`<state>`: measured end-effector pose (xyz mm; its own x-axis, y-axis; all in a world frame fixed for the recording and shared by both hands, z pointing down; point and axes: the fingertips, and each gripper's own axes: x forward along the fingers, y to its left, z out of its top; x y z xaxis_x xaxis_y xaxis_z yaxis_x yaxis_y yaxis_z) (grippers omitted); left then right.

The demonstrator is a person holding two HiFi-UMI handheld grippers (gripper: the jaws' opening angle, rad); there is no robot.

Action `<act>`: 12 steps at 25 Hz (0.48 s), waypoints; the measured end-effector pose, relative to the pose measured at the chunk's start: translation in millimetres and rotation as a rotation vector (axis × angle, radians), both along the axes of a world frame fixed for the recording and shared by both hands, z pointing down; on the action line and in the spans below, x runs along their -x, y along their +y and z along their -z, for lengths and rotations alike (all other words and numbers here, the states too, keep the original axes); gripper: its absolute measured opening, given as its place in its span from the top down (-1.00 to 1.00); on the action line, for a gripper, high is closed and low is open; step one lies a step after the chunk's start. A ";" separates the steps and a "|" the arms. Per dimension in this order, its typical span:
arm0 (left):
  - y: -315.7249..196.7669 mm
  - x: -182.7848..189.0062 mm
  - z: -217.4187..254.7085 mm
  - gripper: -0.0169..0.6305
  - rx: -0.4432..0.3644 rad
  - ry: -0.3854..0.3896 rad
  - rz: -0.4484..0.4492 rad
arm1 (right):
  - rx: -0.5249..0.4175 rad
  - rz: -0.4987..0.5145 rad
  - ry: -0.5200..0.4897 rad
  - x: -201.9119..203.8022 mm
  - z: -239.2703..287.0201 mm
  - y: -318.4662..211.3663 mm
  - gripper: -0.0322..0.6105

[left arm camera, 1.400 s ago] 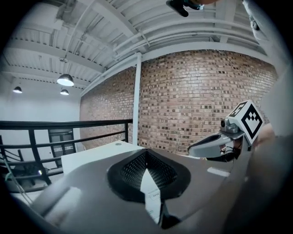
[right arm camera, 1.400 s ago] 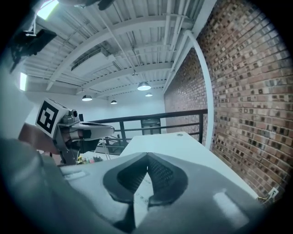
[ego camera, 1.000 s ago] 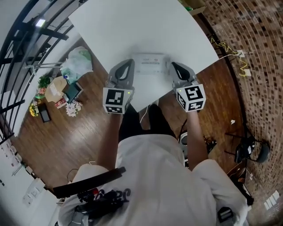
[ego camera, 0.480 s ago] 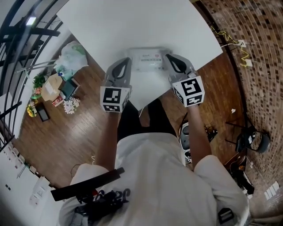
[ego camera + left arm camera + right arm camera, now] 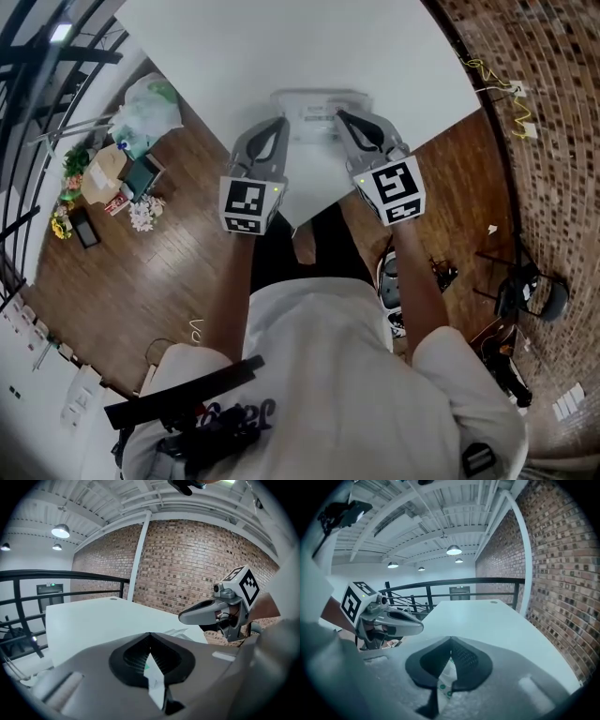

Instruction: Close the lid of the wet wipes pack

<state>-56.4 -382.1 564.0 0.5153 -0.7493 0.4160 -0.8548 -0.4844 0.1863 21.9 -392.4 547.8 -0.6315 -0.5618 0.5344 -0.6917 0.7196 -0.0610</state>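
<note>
The white wet wipes pack [image 5: 314,105] lies flat near the front edge of the white table [image 5: 262,47]. I cannot tell how its lid stands. My left gripper [image 5: 280,122] is at the pack's left end, jaws shut, tips meeting [image 5: 150,634]. My right gripper [image 5: 339,114] reaches over the pack's right half, jaws shut as well [image 5: 451,638]. A sliver of white and green shows through the slot below each pair of tips. Each gripper view shows the other gripper opposite: the right one [image 5: 206,613] and the left one [image 5: 393,618]. A strip of the pack [image 5: 180,632] shows just past the left jaws.
A wooden floor [image 5: 169,281] lies below the table's corner. Bags and small clutter [image 5: 122,159] sit on the floor at the left. A brick wall [image 5: 553,112] runs along the right, with a folding chair [image 5: 530,300] by it. A black railing [image 5: 454,585] stands beyond the table.
Both grippers have moved forward and inward toward the pack. The right one went from beside the pack's right end to over its right half.
</note>
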 end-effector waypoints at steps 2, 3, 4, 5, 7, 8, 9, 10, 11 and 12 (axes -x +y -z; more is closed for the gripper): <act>0.7 -0.8 -1.2 0.90 0.012 0.014 0.003 | 0.008 0.007 0.000 5.1 -2.3 4.1 0.95; 0.6 -1.9 -1.2 0.90 0.016 0.020 0.003 | 0.013 0.009 -0.002 6.9 -3.5 6.2 0.95; 0.0 -3.1 -0.8 0.90 0.015 0.023 0.002 | 0.018 0.011 -0.004 8.5 -4.9 8.3 0.95; -0.7 -4.3 -0.5 0.90 0.013 0.025 0.000 | 0.023 0.013 -0.005 10.2 -6.5 10.4 0.95; -1.2 -4.9 -1.1 0.90 0.008 0.025 -0.001 | 0.033 0.017 -0.007 14.3 -10.2 14.6 0.95; -1.2 -4.5 -1.9 0.90 0.006 0.023 0.000 | 0.038 0.020 -0.008 16.5 -12.1 16.7 0.95; -0.9 -4.2 -2.7 0.90 0.005 0.023 0.001 | 0.043 0.023 -0.007 18.6 -13.9 18.6 0.95; -0.4 -4.3 -3.5 0.90 0.006 0.023 0.002 | 0.048 0.026 -0.007 20.5 -15.9 20.5 0.95; 0.2 -4.7 -4.2 0.90 0.008 0.025 0.003 | 0.053 0.029 -0.005 22.1 -18.0 22.3 0.95; 1.0 -5.3 -4.9 0.90 0.009 0.026 0.003 | 0.059 0.031 -0.002 23.4 -20.7 24.1 0.95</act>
<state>-51.2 -381.1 568.9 0.5239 -0.7469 0.4095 -0.8509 -0.4802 0.2128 -1.5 -368.3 568.4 -0.6493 -0.5096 0.5646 -0.6690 0.7358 -0.1052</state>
